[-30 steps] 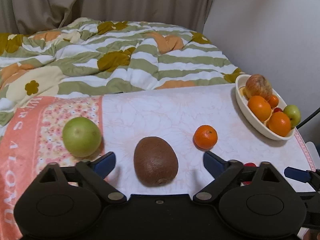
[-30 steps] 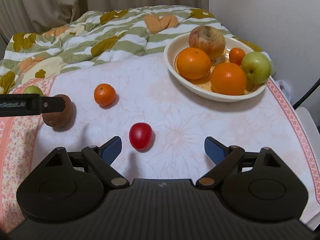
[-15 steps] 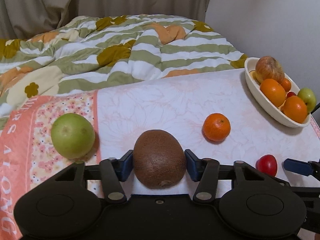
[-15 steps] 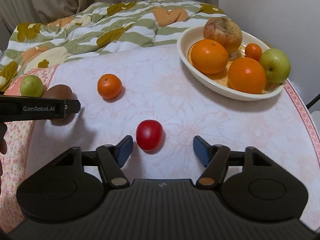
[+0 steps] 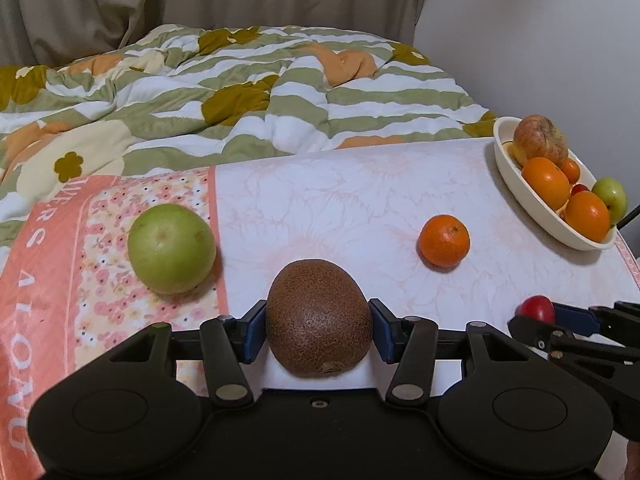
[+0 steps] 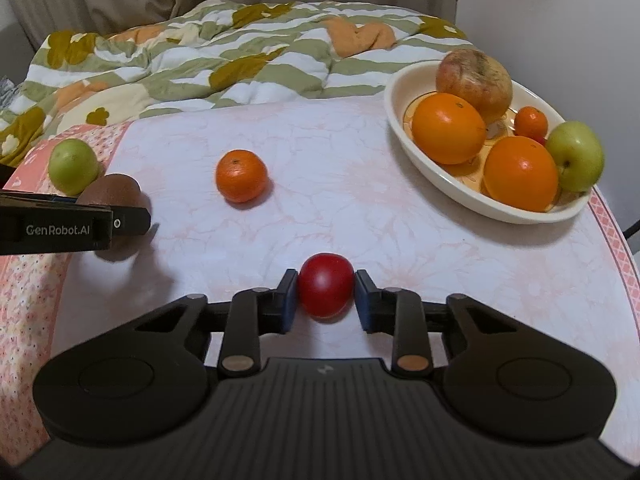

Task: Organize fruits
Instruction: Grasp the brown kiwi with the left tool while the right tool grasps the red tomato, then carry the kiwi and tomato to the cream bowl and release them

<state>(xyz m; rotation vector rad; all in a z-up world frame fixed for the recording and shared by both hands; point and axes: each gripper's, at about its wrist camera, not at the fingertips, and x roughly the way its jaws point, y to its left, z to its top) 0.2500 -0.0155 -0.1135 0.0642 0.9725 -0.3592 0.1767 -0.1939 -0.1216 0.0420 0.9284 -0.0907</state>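
Observation:
My left gripper [image 5: 318, 330] is shut on a brown kiwi [image 5: 318, 316] that rests on the table; both blue pads press its sides. In the right wrist view my right gripper [image 6: 325, 298] is shut on a small red tomato [image 6: 326, 288], also on the table. A green apple [image 5: 171, 249] lies left of the kiwi and a small mandarin [image 5: 443, 240] lies loose further right. The cream bowl [image 6: 404, 128] at the far right holds oranges, a green apple and a reddish apple. From the left wrist view the right gripper [image 5: 560, 318] shows at the right edge with the tomato [image 5: 538, 310].
A floral tablecloth [image 6: 360, 208] covers the table, with a pink patterned band along its left side. Behind the table lies a bed with a green, white and orange quilt [image 5: 240, 92]. A curtain and a pale wall stand at the back.
Both grippers went from wide open to closed: the left pads came in on the kiwi, the right pads on the red tomato. The right gripper also moved a little forward to the tomato.

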